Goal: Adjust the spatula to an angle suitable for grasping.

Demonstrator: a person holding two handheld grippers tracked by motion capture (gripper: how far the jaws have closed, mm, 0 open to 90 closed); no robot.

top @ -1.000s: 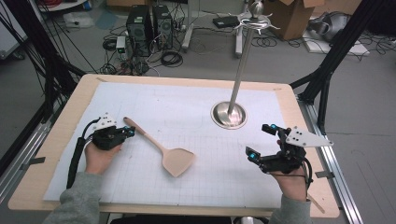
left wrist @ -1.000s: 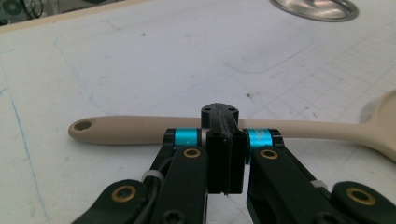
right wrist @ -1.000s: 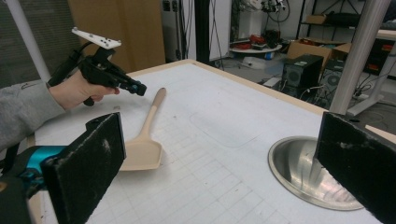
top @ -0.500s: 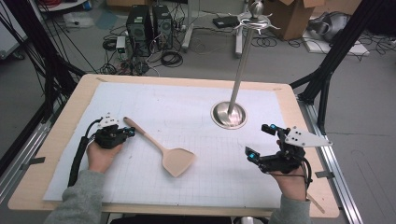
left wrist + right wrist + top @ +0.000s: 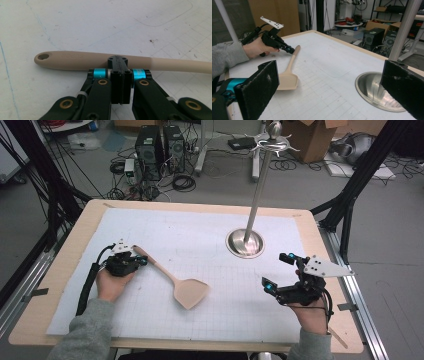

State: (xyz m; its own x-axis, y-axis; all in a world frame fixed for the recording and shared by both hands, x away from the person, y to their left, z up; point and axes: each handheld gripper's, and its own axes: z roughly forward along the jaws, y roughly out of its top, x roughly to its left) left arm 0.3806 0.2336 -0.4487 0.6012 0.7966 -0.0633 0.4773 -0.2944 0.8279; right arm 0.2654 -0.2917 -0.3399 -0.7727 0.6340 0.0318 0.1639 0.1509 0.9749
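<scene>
On the left of the white gridded mat [image 5: 200, 235], the left gripper [image 5: 141, 261] rests low with its jaws pressed fully together, nothing between them, their tips just beside the handle end of a beige spatula [image 5: 172, 280]. The spatula lies flat on the mat, its handle slanting up towards that gripper and its broad blade pointing towards the middle of the table. Further right stands a tall metal stand [image 5: 246, 241] on a round dished base with nothing in it, and at the far right the right gripper [image 5: 276, 272] hovers with jaws spread wide and empty, well apart from the spatula.
</scene>
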